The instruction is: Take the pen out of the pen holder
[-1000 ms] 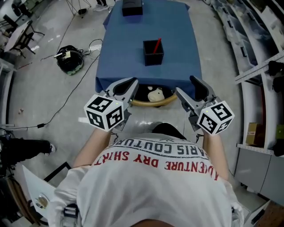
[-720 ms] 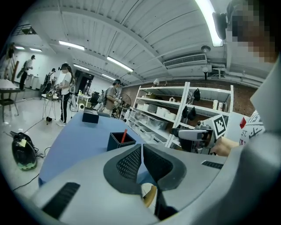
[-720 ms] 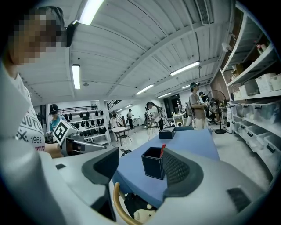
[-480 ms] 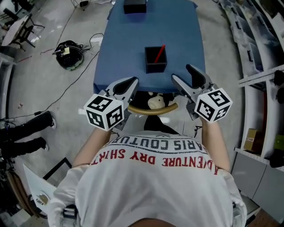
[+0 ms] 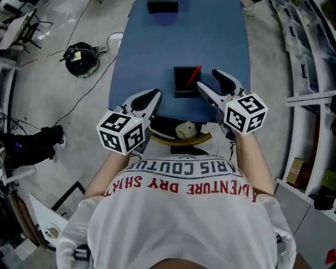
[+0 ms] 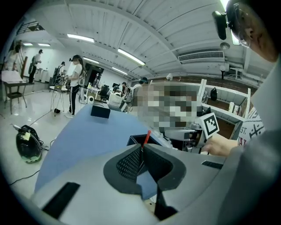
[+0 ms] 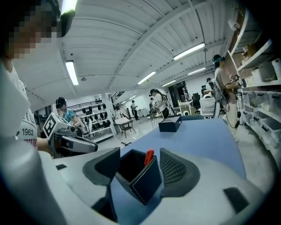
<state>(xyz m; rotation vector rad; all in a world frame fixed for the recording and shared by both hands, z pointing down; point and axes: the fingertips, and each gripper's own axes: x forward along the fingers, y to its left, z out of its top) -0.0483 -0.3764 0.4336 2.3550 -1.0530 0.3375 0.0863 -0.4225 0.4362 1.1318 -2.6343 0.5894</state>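
A black square pen holder (image 5: pixel 184 82) stands near the front edge of the blue table (image 5: pixel 147 58), with a red pen (image 5: pixel 193 75) leaning in it. My right gripper (image 5: pixel 208 80) is just right of the holder, and its wide jaws are closing. In the right gripper view the holder (image 7: pixel 139 175) and pen (image 7: pixel 149 156) show between the jaws of that gripper (image 7: pixel 140 163), with neither pad touching them. My left gripper (image 5: pixel 152 97) hangs at the table's front edge, left of the holder. Its pads (image 6: pixel 131 160) meet, so it is shut on nothing; the pen (image 6: pixel 146 137) pokes up beyond them.
A black box (image 5: pixel 163 6) lies at the table's far end. A wooden ring with a cream object (image 5: pixel 185 130) sits under the front edge. A dark helmet (image 5: pixel 80 59) and cables lie on the floor at left. Shelving (image 5: pixel 310 105) runs along the right.
Both grippers have moved forward toward the table. The right one has come up beside the pen holder; the left one has reached the table's front edge.
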